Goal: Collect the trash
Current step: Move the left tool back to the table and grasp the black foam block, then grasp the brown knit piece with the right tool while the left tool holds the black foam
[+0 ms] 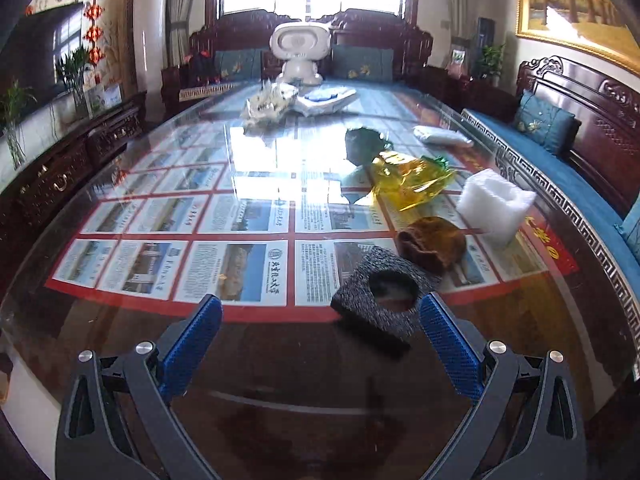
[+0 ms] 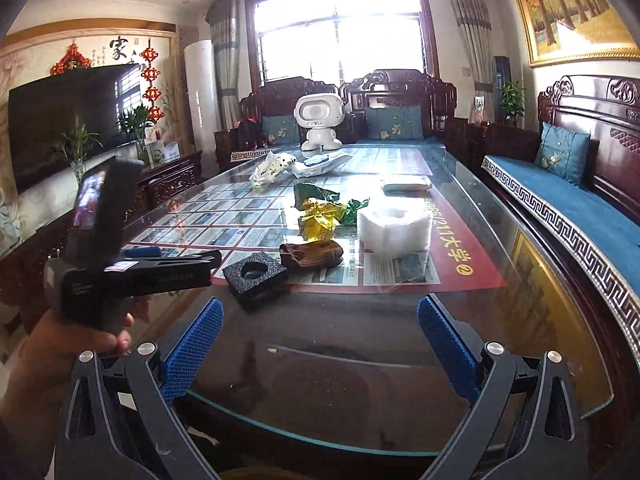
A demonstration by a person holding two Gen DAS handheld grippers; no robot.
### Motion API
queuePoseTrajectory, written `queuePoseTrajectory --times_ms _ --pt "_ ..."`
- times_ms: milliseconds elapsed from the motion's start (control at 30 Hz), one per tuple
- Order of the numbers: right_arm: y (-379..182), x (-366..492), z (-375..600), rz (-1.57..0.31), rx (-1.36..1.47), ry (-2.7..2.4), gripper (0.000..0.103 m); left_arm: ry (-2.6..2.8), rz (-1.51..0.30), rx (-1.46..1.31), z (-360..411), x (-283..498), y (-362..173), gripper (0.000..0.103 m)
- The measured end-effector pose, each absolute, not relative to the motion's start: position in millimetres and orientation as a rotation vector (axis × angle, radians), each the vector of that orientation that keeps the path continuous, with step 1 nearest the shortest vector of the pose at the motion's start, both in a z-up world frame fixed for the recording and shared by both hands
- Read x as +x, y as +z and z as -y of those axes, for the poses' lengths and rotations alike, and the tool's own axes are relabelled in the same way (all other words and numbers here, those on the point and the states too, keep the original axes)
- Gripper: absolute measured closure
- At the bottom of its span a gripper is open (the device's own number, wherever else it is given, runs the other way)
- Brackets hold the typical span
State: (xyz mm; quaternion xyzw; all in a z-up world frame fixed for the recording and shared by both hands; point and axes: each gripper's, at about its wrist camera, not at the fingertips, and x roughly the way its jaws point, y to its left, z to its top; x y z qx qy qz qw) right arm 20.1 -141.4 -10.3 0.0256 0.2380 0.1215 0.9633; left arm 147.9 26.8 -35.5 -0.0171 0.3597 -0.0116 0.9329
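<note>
- Glass-topped table (image 2: pixel 400 380), printed sheets under the glass.
- On it: black foam block (image 2: pixel 256 276), brown wad (image 2: pixel 310 254) at its 2 o'clock, white foam (image 2: pixel 394 226), gold wrapper (image 2: pixel 320 218), white robot figure (image 2: pixel 319 120) at 12 o'clock.

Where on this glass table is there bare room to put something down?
The near strip of the table, in front of the black foam block, is bare. So is the left half, over the printed sheets. The right side is crowded: brown lump, white foam, yellow wrapper.
</note>
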Motion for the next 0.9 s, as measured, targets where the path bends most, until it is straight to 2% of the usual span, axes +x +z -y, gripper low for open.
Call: queuePoseTrajectory --times_ms 333,400,467,600,633,667,733,900 --pt "-20 72 140 -0.529 0.072 0.274 0.008 -0.067 -0.857 0.008 -26 192 -68 0.005" --pt "-20 80 139 -0.532 0.07 0.279 0.008 -0.068 -0.874 0.049 -24 194 -72 0.009" --pt "-20 84 137 -0.535 0.073 0.282 0.008 -0.087 -0.902 0.046 -24 199 -76 0.019" --pt "-21 94 133 -0.546 0.077 0.291 0.008 -0.095 -0.904 0.076 -22 201 -76 0.026" --pt "-21 95 132 -0.55 0.076 0.294 0.008 -0.104 -0.898 0.081 -21 200 -76 0.037" --pt "-21 98 131 -0.555 0.072 0.296 0.008 -0.109 -0.893 0.087 -19 200 -74 0.053" --pt "-21 101 126 -0.565 0.057 0.299 0.008 -0.121 -0.891 0.08 -19 202 -72 0.071" --pt "-23 112 119 -0.596 0.048 0.313 0.008 -0.159 -0.882 0.012 -29 202 -69 0.072"
